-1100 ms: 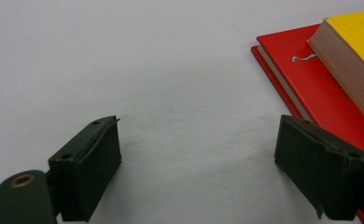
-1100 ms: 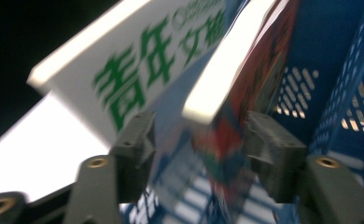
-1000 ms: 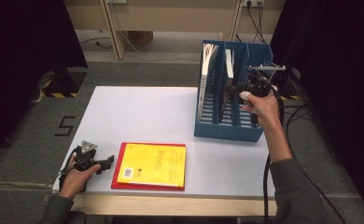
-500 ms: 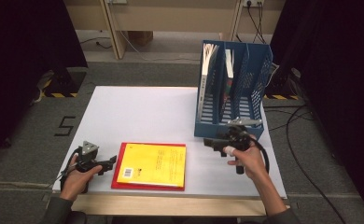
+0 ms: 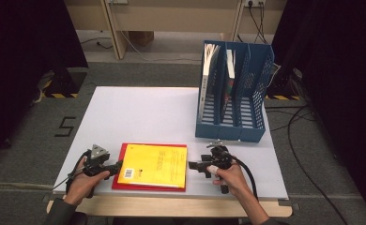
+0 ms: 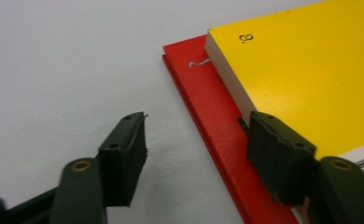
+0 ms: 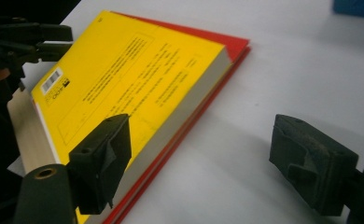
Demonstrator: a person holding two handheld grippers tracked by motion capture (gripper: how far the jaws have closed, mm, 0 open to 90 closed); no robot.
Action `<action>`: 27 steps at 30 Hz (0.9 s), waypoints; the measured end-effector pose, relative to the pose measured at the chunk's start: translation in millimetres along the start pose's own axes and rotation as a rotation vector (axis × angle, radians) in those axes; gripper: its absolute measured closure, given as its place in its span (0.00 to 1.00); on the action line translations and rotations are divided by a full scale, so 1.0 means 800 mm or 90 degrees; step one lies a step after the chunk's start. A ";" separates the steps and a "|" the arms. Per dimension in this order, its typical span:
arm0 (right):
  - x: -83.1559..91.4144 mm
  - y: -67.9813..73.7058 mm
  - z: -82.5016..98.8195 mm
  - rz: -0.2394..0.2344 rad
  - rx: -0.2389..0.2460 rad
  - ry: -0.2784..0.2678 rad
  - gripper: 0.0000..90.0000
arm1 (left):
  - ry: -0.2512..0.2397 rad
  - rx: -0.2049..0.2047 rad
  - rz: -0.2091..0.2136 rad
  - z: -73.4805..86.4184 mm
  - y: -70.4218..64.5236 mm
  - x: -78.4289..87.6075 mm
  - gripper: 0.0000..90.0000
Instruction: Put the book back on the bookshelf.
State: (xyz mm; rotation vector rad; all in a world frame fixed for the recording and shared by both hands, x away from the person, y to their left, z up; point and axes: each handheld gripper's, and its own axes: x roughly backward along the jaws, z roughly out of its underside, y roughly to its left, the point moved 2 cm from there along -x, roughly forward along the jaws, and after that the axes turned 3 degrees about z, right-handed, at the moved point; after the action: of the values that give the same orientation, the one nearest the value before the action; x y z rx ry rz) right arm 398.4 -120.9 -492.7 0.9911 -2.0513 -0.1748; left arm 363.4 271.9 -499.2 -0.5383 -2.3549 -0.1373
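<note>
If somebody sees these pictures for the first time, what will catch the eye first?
Most likely the yellow book, lying flat on a red book at the near edge of the white table. The left gripper and the right gripper sit at its two ends, jaws apart. A tall blue file rack stands at the table's far right, with a few books inside.

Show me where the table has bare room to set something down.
Bare: the table behind the yellow book, left of the blue file rack. Crowded: the front edge, where the left gripper and right gripper flank the book on the red book.
</note>
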 end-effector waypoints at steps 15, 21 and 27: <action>-0.020 0.004 0.004 -0.015 -0.058 0.005 0.32 | 0.018 -0.036 0.019 -0.004 -0.026 -0.008 0.19; -0.005 0.012 0.025 -0.033 -0.079 0.022 0.40 | 0.019 -0.041 0.020 -0.001 -0.027 -0.005 0.19; -0.005 0.011 0.028 -0.049 -0.156 0.000 0.43 | 0.020 -0.022 0.034 -0.001 -0.028 -0.006 0.24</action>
State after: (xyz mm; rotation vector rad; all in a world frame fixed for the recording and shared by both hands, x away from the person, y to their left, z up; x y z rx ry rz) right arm 378.3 -117.1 -505.8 0.9159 -1.9379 -0.4551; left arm 357.6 249.6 -500.4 -0.6112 -2.3090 -0.1601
